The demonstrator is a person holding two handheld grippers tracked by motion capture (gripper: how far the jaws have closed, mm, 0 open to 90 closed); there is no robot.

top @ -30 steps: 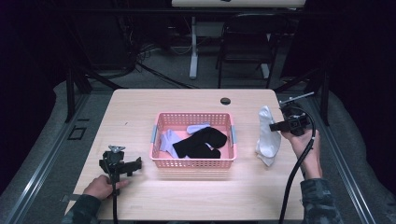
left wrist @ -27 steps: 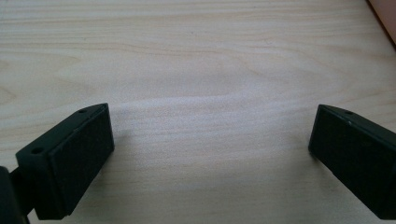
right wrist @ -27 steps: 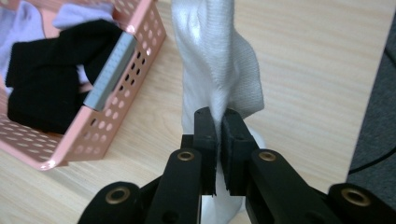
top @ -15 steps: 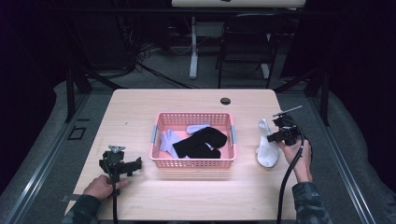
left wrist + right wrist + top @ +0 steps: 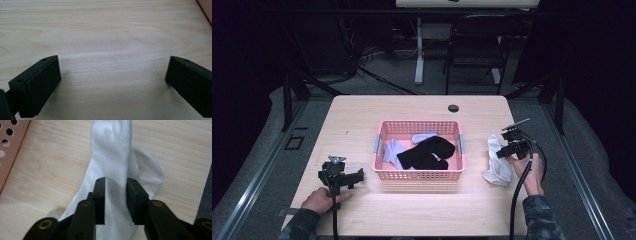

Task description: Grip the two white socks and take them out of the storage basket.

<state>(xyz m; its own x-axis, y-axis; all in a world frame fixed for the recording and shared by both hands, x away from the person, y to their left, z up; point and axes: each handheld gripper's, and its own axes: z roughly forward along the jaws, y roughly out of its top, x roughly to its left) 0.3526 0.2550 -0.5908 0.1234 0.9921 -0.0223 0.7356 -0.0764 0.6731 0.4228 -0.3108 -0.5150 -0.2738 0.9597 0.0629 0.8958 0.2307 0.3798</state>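
Observation:
A white sock [image 5: 495,167] lies crumpled on the wooden table [image 5: 362,120], right of the pink basket [image 5: 419,123]. My right gripper [image 5: 500,149] is low over its top end. In the right gripper view, its jaws [image 5: 116,182] have just been opening and now stand slightly apart, with a raised fold of the sock [image 5: 112,147] between them, slack on the table. My left gripper [image 5: 357,175] rests near the table's front left, and its jaws [image 5: 112,77] are wide open over bare wood. The basket holds a black sock [image 5: 427,152] and pale socks [image 5: 393,150].
The basket's corner [image 5: 10,150] lies just left of the white sock. A black round grommet [image 5: 453,108] sits at the table's far edge. Cables trail from both grippers toward the front edge. A chair and a desk leg stand beyond the table.
My right gripper has come down with the white sock, which hung upright a second ago and now lies bunched on the table. The left gripper has not moved.

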